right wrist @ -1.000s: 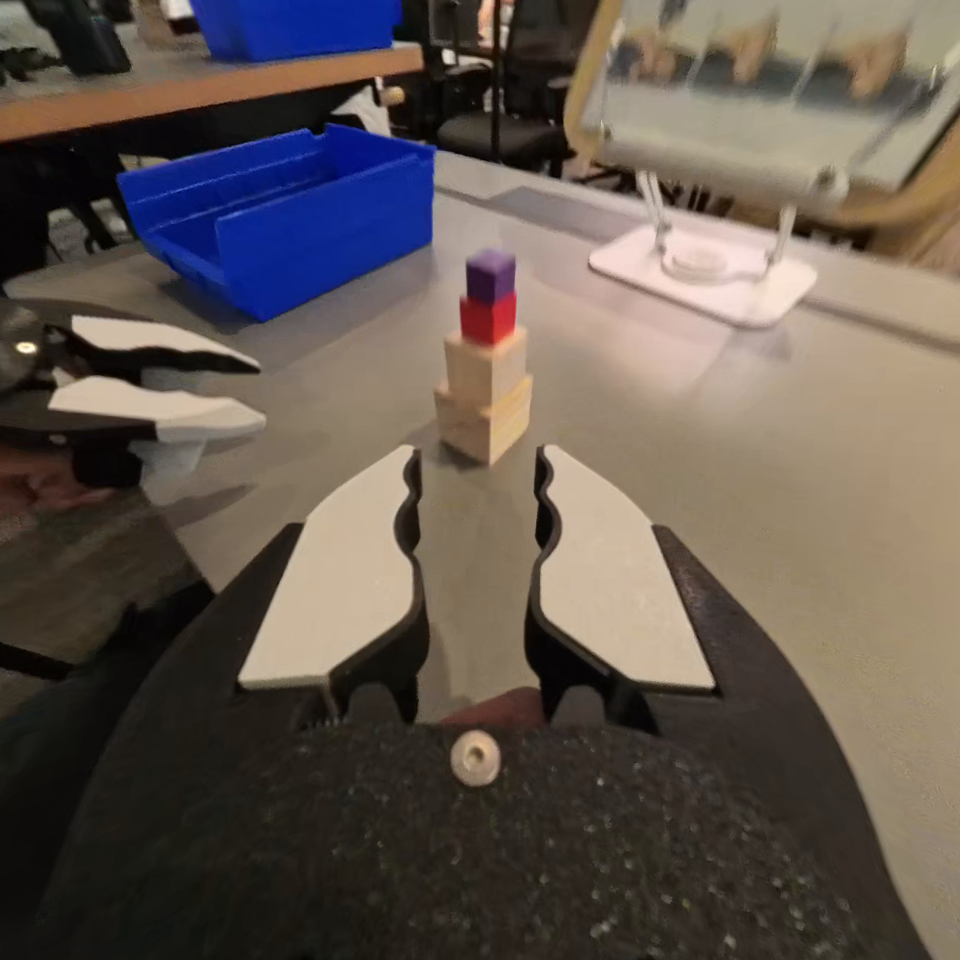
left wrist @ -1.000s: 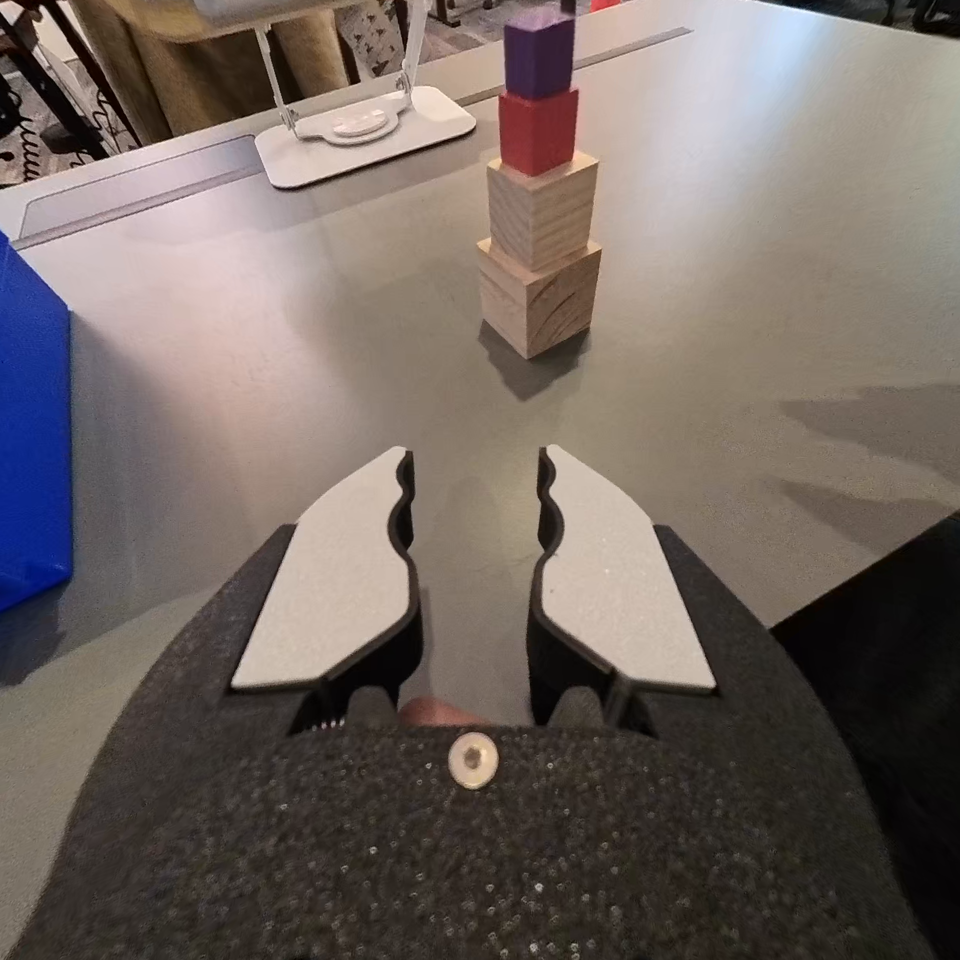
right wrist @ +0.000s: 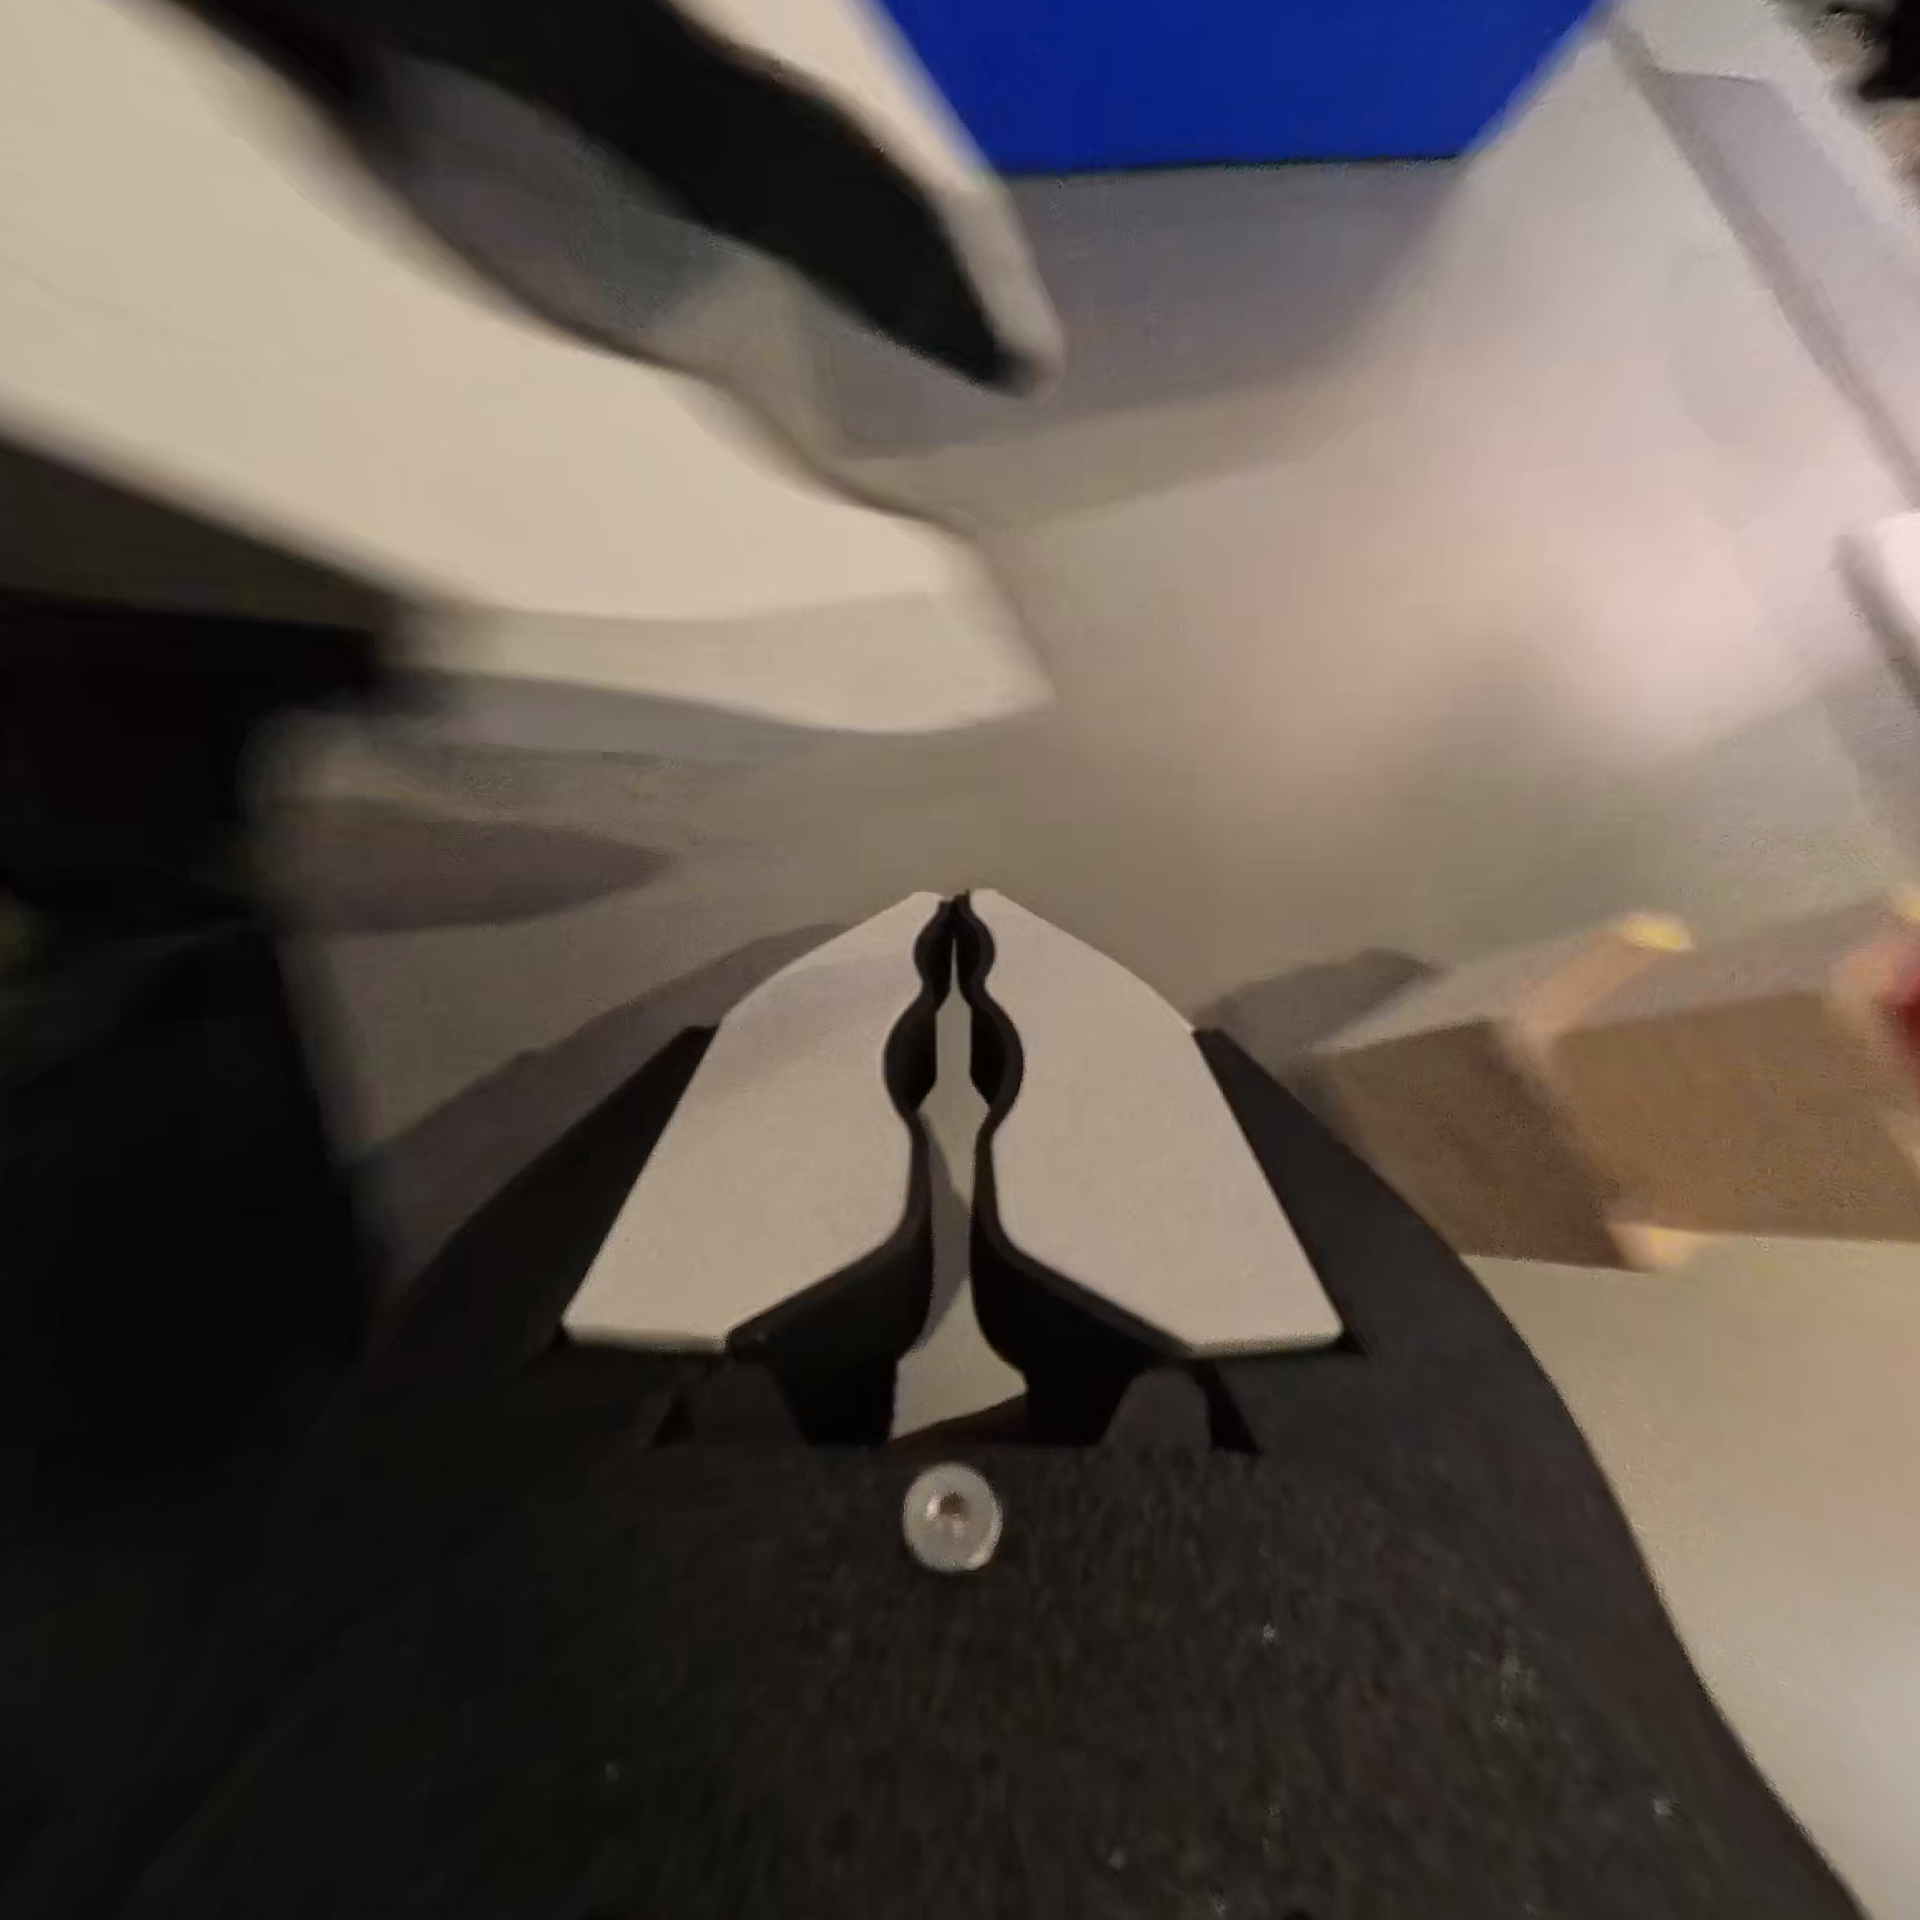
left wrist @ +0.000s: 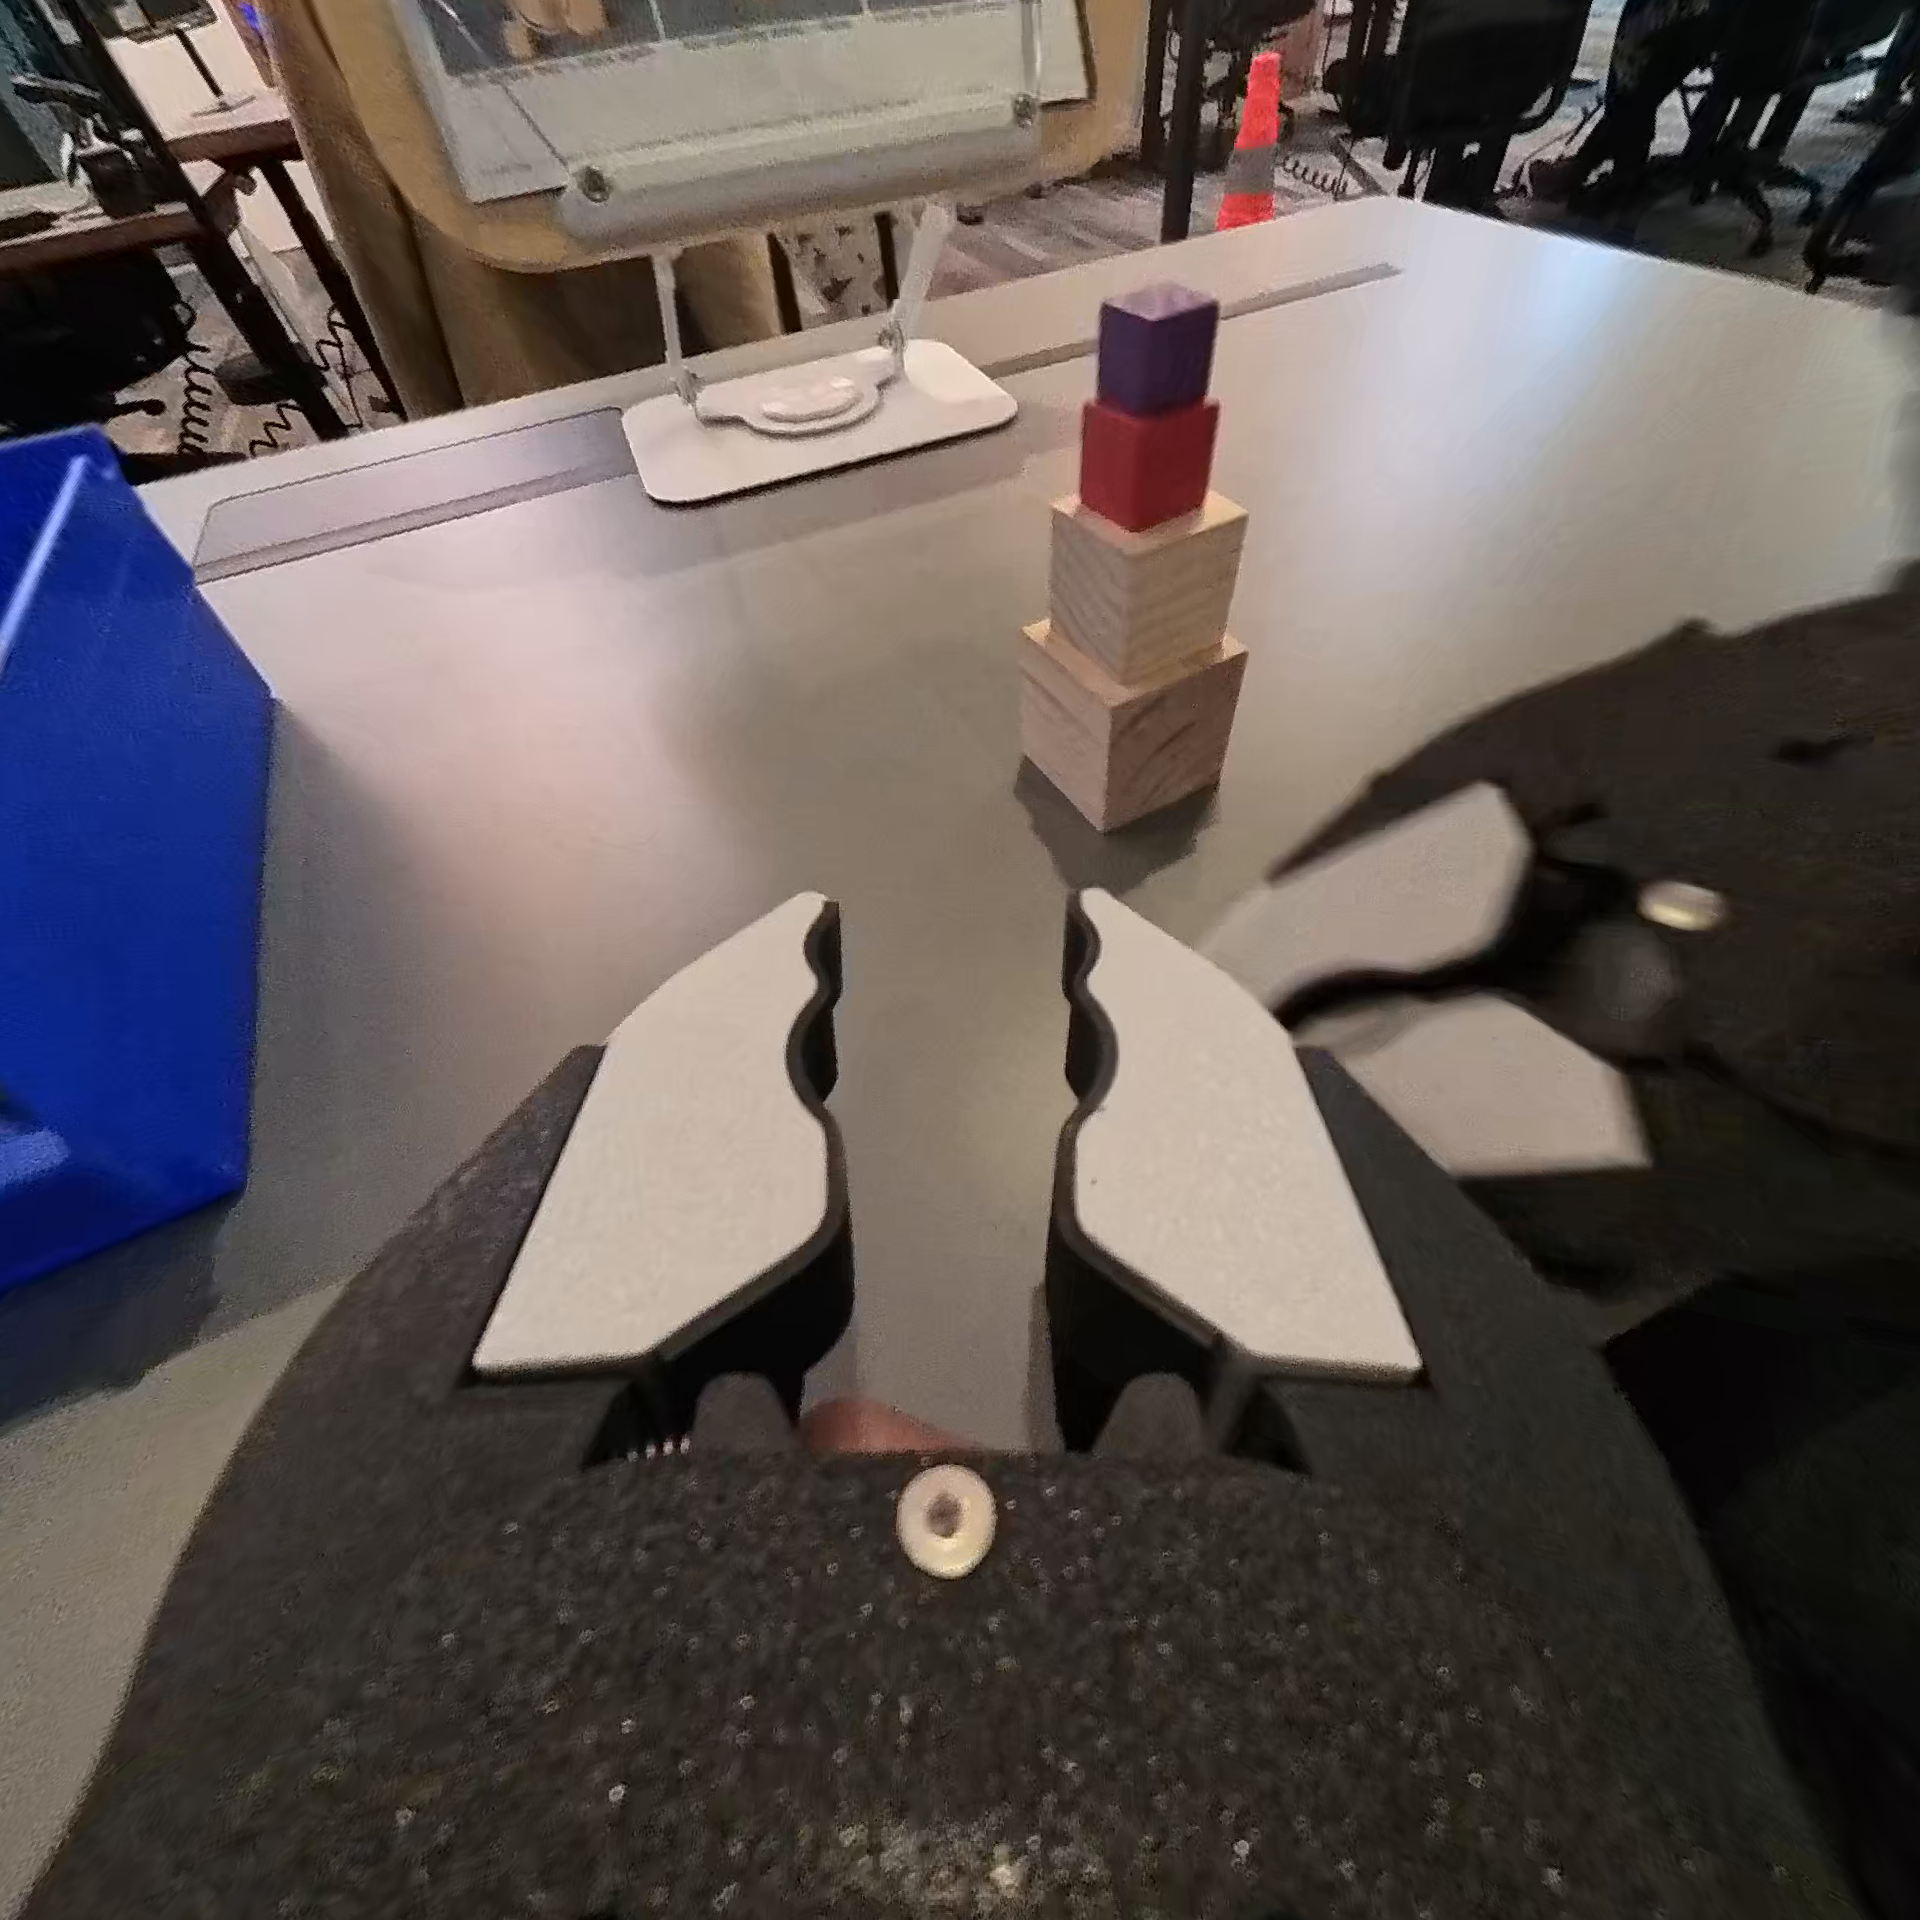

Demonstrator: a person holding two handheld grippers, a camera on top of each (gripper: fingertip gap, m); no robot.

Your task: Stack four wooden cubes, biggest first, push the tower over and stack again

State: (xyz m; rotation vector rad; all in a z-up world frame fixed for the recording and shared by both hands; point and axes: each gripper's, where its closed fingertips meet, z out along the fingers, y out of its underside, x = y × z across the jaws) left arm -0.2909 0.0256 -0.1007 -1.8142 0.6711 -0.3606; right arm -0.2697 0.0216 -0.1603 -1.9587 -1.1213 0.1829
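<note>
Swung low beside four-tier tower of rigid, light wooden cubes [left wrist: 1138, 582] on grey counter [left wrist: 623, 727], right claw [right wrist: 954, 914] pressed together, left claw [left wrist: 951, 925] spread; push high, regrasp flat sides.

Table [left wrist: 623, 727]: smooth, matt grey with soft sheen. Two lower cubes [left wrist: 1132, 665]: bare grained wood. Red cube [left wrist: 1148, 462] and purple cube [left wrist: 1156, 348]: painted, satin. Blue bin [left wrist: 114, 831]: glossy plastic. Left gripper [left wrist: 951, 997]: speckled rough black body, matt grey finger plates.
</note>
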